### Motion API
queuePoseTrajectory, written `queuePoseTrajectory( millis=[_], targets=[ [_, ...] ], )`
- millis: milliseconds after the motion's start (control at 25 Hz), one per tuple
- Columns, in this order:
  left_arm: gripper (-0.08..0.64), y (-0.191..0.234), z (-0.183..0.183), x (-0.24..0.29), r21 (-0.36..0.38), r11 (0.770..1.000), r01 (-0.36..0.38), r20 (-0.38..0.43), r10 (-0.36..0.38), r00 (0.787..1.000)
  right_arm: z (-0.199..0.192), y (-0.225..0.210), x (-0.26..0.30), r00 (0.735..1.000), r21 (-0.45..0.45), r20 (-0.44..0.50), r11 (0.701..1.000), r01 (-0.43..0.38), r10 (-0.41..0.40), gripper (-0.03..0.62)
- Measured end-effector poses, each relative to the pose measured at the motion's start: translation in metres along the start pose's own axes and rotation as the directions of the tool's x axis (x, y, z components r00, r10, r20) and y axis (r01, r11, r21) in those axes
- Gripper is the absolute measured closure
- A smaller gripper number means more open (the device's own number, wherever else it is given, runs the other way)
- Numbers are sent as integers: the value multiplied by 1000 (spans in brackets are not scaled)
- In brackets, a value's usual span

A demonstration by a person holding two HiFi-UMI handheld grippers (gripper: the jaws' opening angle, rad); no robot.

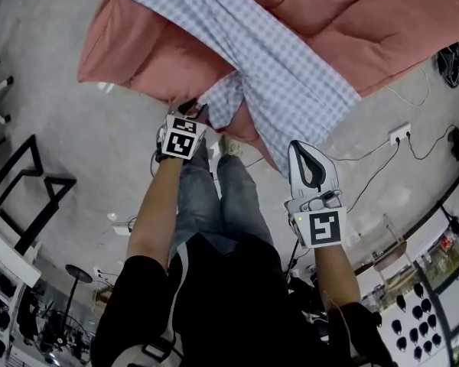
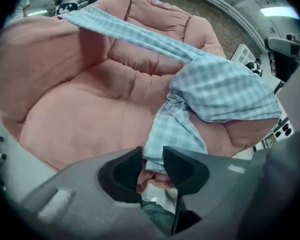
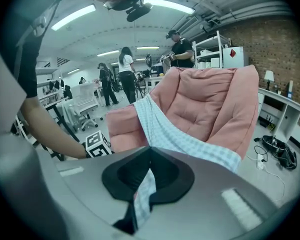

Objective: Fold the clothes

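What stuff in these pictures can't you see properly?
The cloth: head view, its far end is cut off by the top edge; it is bunched up, so its kind is unclear.
Its near edge: left gripper view, the left gripper covers it, so whether it touches the pads is unclear.
Its pinched end: right gripper view, hidden behind the shut right gripper.
The people: right gripper view, too small to tell what they do.

No legible txt anywhere, seemingly.

I see a grey concrete floor, a brick wall with white shelving beside it, and strip lights overhead.
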State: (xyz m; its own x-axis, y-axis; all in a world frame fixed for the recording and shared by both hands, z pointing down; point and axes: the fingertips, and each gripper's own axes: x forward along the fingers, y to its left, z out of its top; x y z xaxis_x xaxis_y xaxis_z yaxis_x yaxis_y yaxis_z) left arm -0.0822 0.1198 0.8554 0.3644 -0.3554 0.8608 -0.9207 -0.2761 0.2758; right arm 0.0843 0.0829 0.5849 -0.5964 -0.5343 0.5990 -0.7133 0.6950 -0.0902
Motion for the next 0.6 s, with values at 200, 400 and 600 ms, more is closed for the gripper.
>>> queuePoseTrajectory(
  millis=[200,400,600],
  targets=[
    [388,-1,-13,21,39,999,16,-46,-14,999,-10,8,3,1000,20,-20,1000,-2,2,588],
    [406,0,-11,23,52,998,27,-71,-24,997,-15,14,5,999,15,-33,1000,-3,4,588],
    [477,-2,-7,14,70,997,33,-51,-30,998,-16,19,6,999,2,-45,1000,-13,13,588]
  ],
)
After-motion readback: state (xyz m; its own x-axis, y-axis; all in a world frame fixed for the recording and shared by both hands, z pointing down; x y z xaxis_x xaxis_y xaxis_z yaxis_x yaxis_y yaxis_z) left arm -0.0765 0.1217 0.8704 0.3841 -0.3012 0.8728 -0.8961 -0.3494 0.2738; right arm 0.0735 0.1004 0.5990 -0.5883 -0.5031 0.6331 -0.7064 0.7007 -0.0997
